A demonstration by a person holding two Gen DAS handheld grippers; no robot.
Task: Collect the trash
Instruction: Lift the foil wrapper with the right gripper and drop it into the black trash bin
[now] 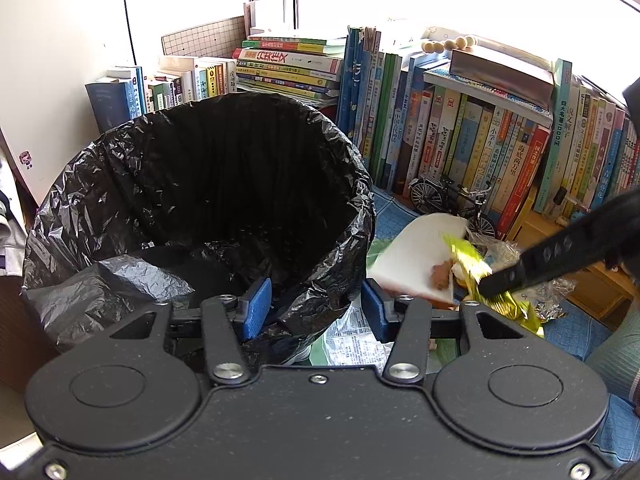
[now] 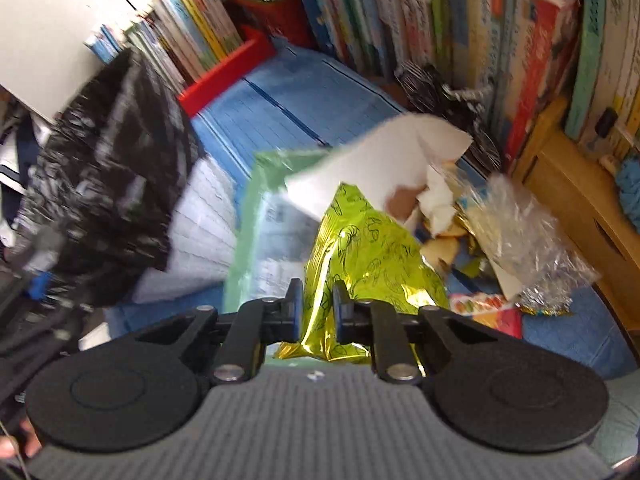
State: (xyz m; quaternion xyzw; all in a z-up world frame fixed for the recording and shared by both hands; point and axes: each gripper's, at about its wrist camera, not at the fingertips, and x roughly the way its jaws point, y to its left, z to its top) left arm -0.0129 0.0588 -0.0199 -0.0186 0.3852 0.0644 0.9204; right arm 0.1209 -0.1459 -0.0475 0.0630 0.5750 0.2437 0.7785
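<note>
The right gripper (image 2: pixel 317 306), pinched nearly shut on the yellow-green foil wrapper (image 2: pixel 372 256), sits just right of the black-lined bin (image 1: pixel 192 184), whose rim the half-open left gripper (image 1: pixel 316 308) straddles and steadies, so the wrapper must travel left.

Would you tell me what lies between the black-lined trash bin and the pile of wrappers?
In the right wrist view, a green-edged printed sheet lies on the blue mat between the trash bin and the wrapper pile.
</note>
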